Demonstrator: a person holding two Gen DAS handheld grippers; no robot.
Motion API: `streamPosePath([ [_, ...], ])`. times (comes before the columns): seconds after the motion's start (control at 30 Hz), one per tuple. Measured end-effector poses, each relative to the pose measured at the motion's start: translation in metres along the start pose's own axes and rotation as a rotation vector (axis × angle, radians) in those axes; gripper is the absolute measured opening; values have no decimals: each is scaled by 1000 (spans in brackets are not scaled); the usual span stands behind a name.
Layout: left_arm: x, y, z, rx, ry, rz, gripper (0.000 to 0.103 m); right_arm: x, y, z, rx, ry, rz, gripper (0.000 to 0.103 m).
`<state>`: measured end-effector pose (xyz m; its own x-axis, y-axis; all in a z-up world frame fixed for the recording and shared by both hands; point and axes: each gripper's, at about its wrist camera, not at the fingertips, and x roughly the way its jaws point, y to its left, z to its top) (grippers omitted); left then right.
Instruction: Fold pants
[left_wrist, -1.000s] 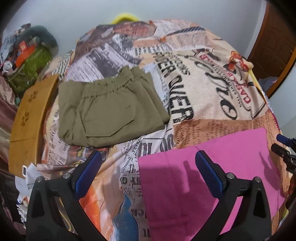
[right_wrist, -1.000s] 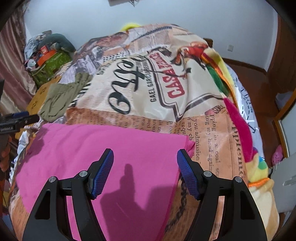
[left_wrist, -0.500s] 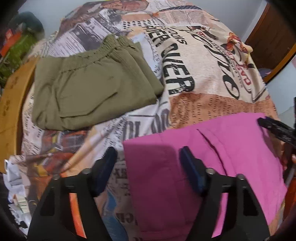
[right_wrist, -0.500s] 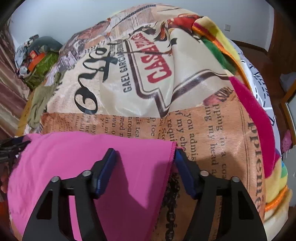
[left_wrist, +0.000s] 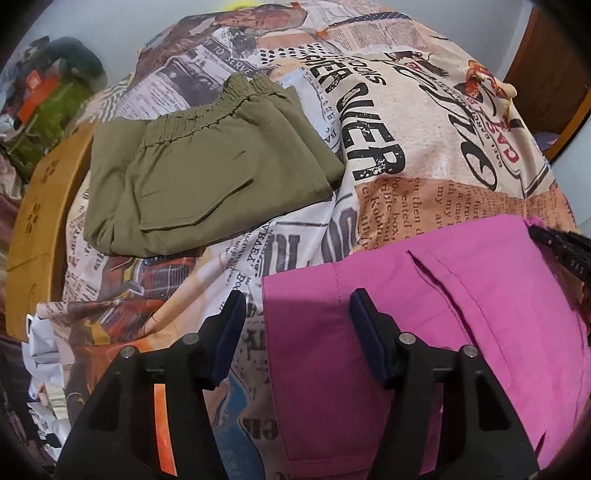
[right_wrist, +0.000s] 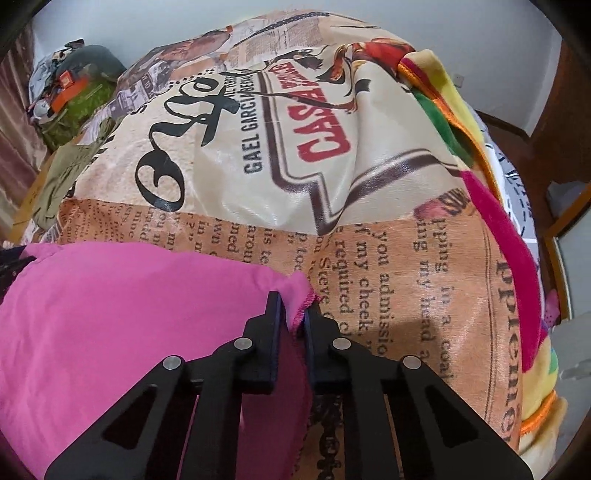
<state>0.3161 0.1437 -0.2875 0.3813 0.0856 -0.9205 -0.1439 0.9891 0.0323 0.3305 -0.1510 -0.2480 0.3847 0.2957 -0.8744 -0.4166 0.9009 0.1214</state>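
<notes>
Pink pants (left_wrist: 461, 314) lie flat on the printed bedspread (left_wrist: 424, 129), near its front edge. My left gripper (left_wrist: 297, 299) straddles their near left corner. Its jaws are closing, with the cloth edge between them but the pads (left_wrist: 365, 317) clear of it. My right gripper (right_wrist: 293, 299) is closing on the right corner of the pink pants (right_wrist: 129, 314), and a ruffled hem sticks out between the pads. In the left wrist view its black tip (left_wrist: 554, 240) shows at the far right edge of the pants.
Folded olive pants (left_wrist: 207, 173) lie on the bedspread behind and to the left. A brown board (left_wrist: 37, 221) and a pile of bags (left_wrist: 48, 103) flank the bed's left side. A striped fleece blanket (right_wrist: 498, 240) runs along the right side.
Both grippers sank onto the pink pants. The right jaws went from wide apart to pinching the right corner. The left jaws narrowed around the left corner.
</notes>
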Motion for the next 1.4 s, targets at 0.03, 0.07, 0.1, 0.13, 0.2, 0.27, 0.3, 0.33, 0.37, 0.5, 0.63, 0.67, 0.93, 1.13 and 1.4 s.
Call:
streamPosePath([
  [0.03, 0, -1, -1, 6, -4, 9, 61, 0, 1, 0, -6, 2, -7, 9],
  [0.07, 0, -2, -1, 12, -6, 17, 61, 0, 1, 1, -9, 3, -13, 9],
  [0.1, 0, -3, -1, 19, -8, 23, 61, 0, 2, 1, -13, 5, -19, 9],
  [0.13, 0, -4, -1, 22, -10, 25, 61, 0, 3, 3, -14, 7, -23, 9],
  [0.2, -1, -3, -1, 25, -11, 24, 61, -1, 3, 4, -16, 16, -31, 9],
  [0.27, -5, -1, -2, 28, -17, 27, 61, -5, 2, 6, -25, 21, -66, 10],
  [0.3, -7, -1, -2, 31, -19, 34, 61, -6, 3, 7, -30, 22, -84, 10],
  [0.33, -10, 0, -3, 35, -20, 40, 61, -11, 2, 8, -37, 21, -116, 10],
  [0.37, -13, 2, -4, 36, -19, 45, 61, -15, 2, 9, -43, 17, -136, 14],
  [0.5, -30, 7, -7, 47, -37, 103, 60, -42, 4, 9, -66, -9, -139, 16],
  [0.63, -54, 7, -2, 51, -91, 92, 62, -62, 18, 13, -83, -48, -87, 34],
  [0.67, -58, 5, 0, 54, -100, 89, 63, -66, 24, 14, -89, -59, -63, 43],
  [0.93, -81, -33, 17, 139, -192, 63, 86, -67, 82, 26, -157, -62, 127, 58],
  [1.13, -51, -53, 17, 198, -108, 25, 88, -39, 112, 24, -198, 46, 202, 65],
  [1.4, -11, -49, 7, 184, 16, -15, 97, -10, 119, 6, -204, 197, 253, 67],
])
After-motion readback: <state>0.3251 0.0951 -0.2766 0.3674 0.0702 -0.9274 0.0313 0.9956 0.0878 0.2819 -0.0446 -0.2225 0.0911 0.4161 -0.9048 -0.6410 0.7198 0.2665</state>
